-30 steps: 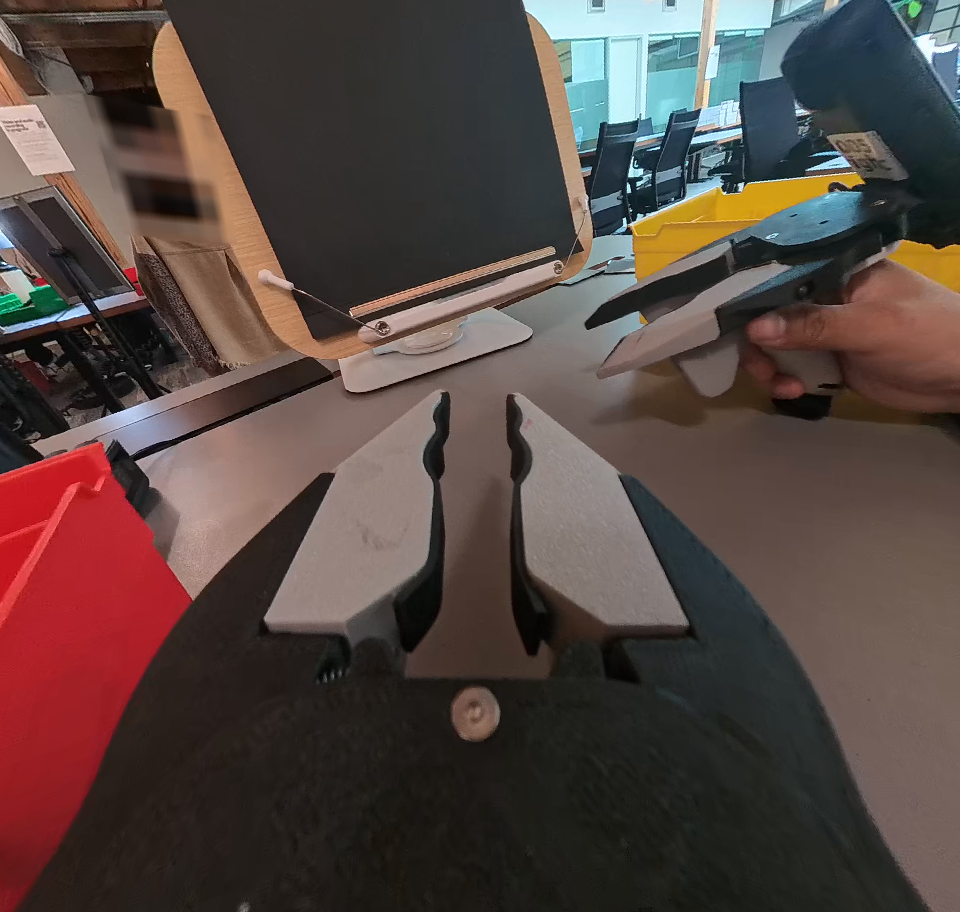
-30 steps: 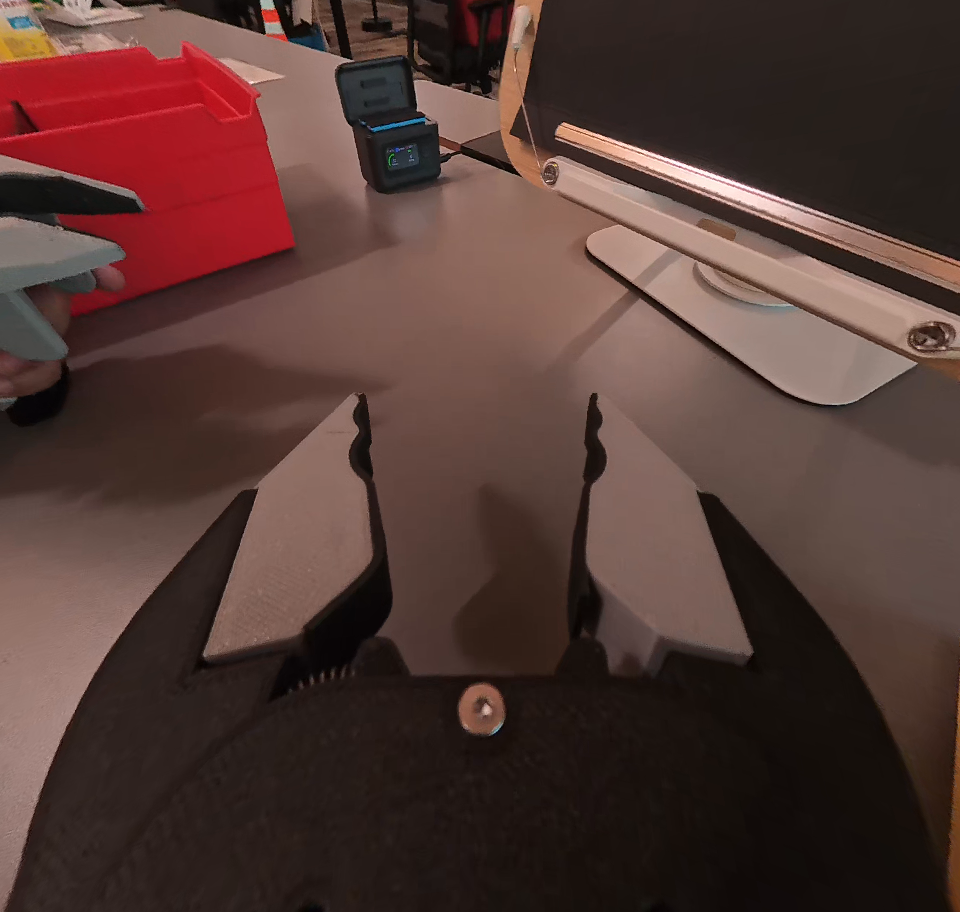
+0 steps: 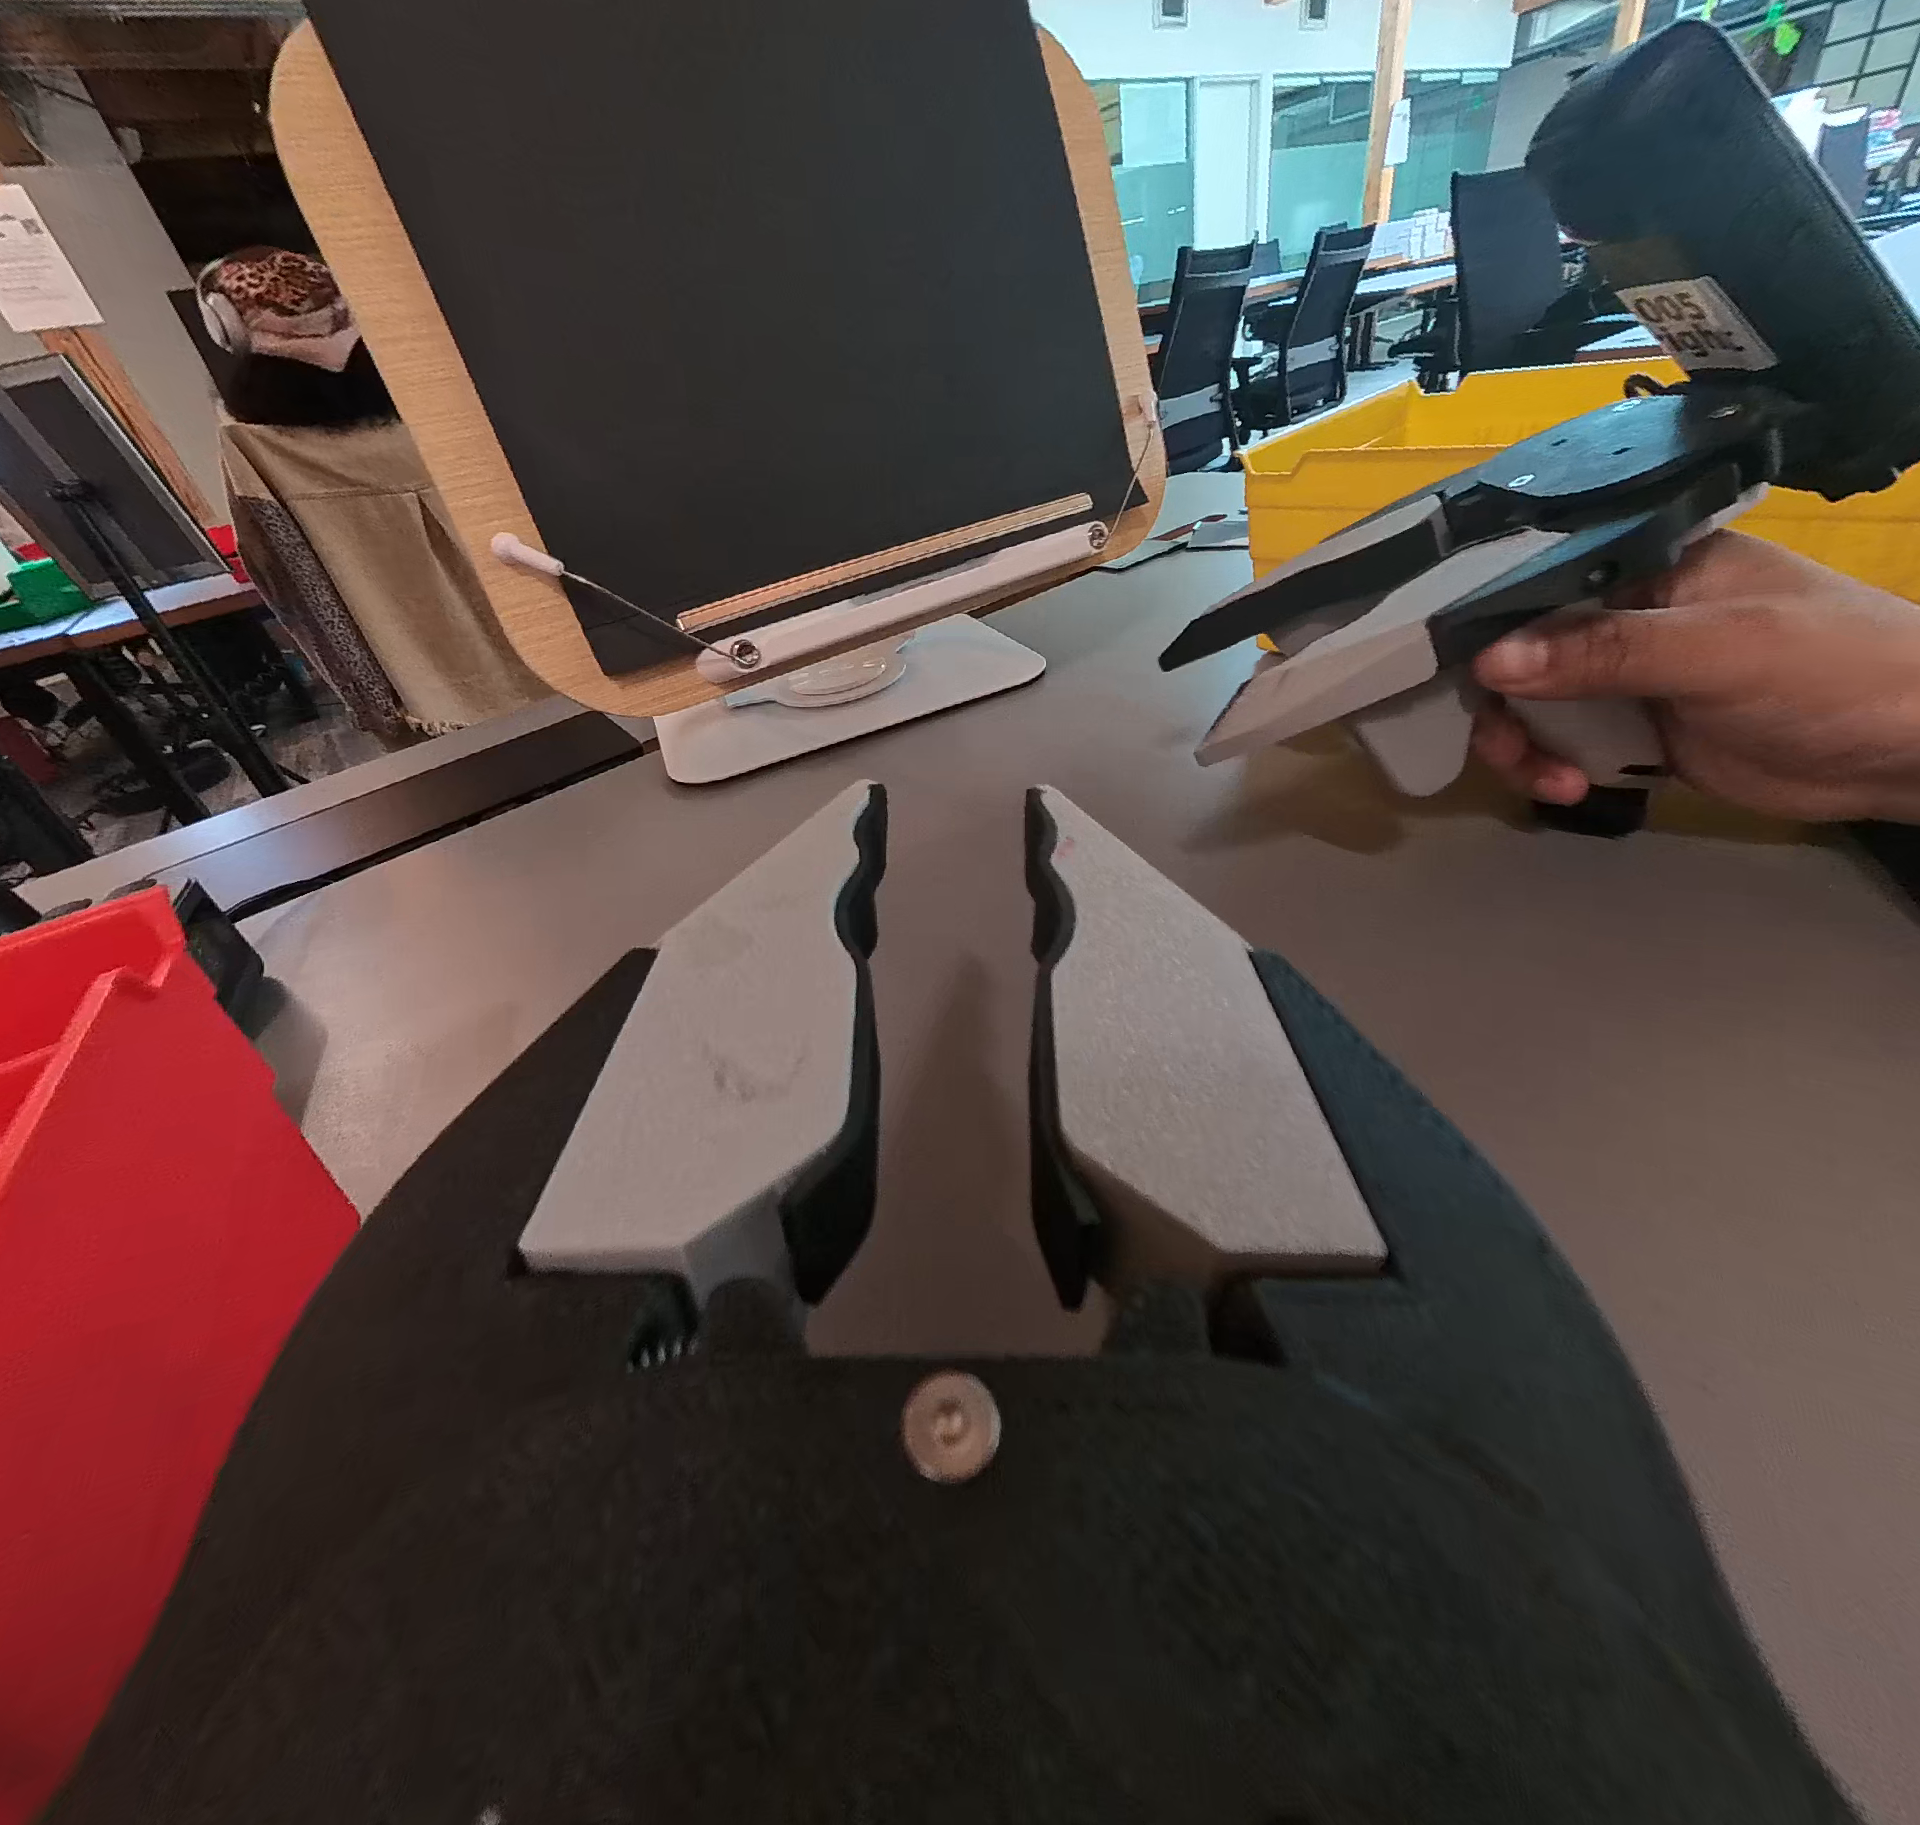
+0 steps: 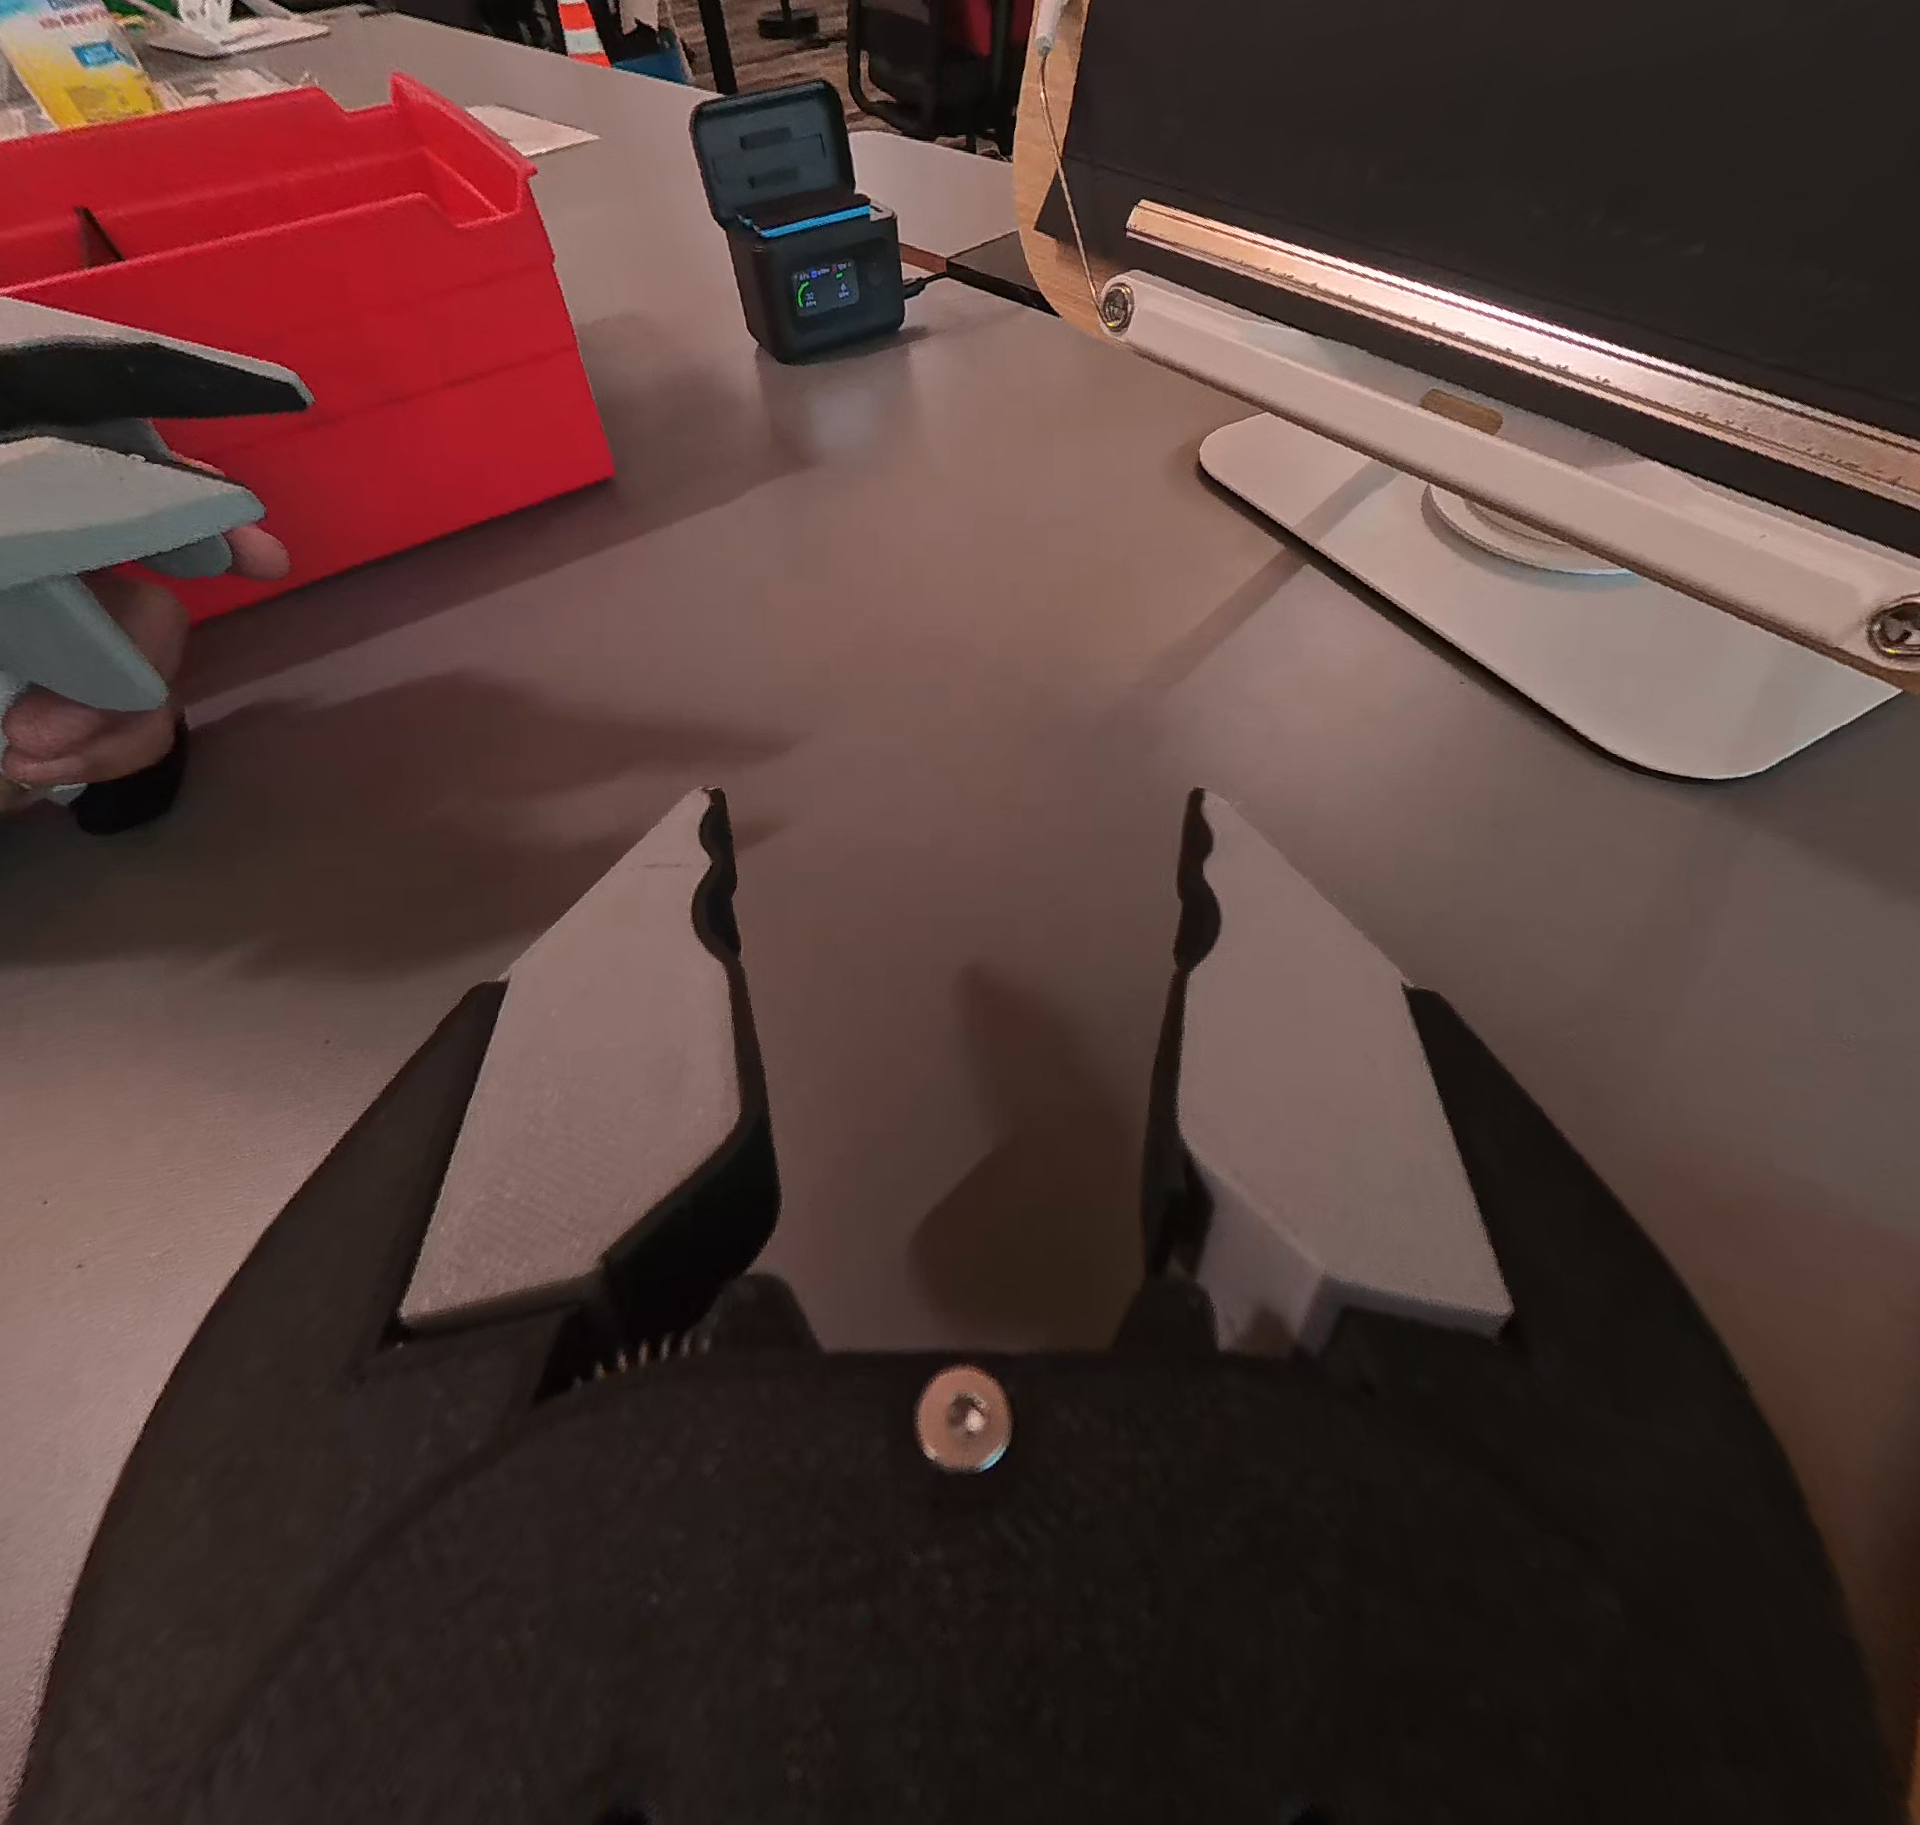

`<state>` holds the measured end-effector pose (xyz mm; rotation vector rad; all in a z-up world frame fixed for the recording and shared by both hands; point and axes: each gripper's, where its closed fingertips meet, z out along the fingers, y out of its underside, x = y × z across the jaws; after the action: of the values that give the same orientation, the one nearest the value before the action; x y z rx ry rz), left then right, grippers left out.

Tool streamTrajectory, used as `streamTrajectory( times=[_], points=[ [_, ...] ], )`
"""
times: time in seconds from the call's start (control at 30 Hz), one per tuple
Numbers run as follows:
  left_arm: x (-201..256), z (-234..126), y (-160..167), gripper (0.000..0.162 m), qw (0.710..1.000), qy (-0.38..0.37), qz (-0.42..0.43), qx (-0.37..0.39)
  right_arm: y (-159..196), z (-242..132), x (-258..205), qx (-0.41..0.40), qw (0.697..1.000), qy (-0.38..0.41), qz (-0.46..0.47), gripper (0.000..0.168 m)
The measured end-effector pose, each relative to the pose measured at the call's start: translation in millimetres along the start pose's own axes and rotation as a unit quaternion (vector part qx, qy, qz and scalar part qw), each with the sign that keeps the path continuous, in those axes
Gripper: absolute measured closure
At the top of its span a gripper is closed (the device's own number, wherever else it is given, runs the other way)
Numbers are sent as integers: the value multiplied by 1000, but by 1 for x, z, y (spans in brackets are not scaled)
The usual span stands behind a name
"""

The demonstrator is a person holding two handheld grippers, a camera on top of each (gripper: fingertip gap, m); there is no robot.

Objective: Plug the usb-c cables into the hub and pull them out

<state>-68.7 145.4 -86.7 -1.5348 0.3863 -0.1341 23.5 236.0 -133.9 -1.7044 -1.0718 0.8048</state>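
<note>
Left tongs [image 3: 954, 819] narrowly parted, right tongs [image 4: 951, 819] wide, both empty above tabletop [image 4: 935, 570] near stand [image 4: 1558, 570].

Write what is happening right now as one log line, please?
left gripper: open, empty | right gripper: open, empty | hub, cables: not in view | table: bare between fingers

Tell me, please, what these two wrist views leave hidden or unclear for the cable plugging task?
- USB-C cables and hub: in neither view.
- Red bin: its contents are hidden by its walls in the right wrist view and cut by the edge in the left.
- Yellow bin: its inside is blocked by the right gripper.
- Charging case: screen too small.
</note>
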Motion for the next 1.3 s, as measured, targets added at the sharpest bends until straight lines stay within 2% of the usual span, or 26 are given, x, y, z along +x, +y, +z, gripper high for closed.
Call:
streamTrajectory(
  times=[0.1,0.27,0.33,0.37,0.43,0.5,0.6,0.67,0.73,0.83,0.9,1.03,1.17,1.3],
  points=[
    [4,0,0,137,1000,9,5,1,1,1,-1,-6,1000,0,-4,85],
    [7,0,-2,137,1000,18,2,4,2,1,3,-6,1000,7,6,76],
    [13,0,-6,137,999,35,-30,17,2,1,4,-7,1000,4,13,74],
    [18,0,-6,135,997,52,-53,13,2,1,4,-8,1000,3,16,74],
    [30,-2,-6,121,993,83,-82,-19,2,1,4,-7,1000,1,18,74],
    [37,-14,-32,119,992,104,-77,-6,2,1,3,-7,1000,1,15,75],
    [27,-41,-98,124,992,110,-29,61,3,2,1,-13,1000,2,6,76],
    [3,-57,-134,122,991,108,-13,72,4,2,-1,-16,1000,0,2,76],
    [-39,-66,-149,119,996,84,4,41,5,3,-3,-17,1000,-2,-1,76],
    [-102,-79,-135,112,998,50,-4,-46,5,3,-4,-19,1000,-3,-3,77],
    [-123,-87,-113,109,991,58,-10,-117,5,3,-5,-20,1000,-5,-2,78],
    [-168,-103,-60,111,973,3,33,-230,7,4,-5,-26,1000,-4,-5,80],
    [-179,-115,-23,112,956,2,7,-294,6,3,-4,-21,1000,-2,-3,81],
    [-172,-128,-9,115,947,35,-1,-320,6,3,-4,-20,1000,-4,4,82]
  ],
)
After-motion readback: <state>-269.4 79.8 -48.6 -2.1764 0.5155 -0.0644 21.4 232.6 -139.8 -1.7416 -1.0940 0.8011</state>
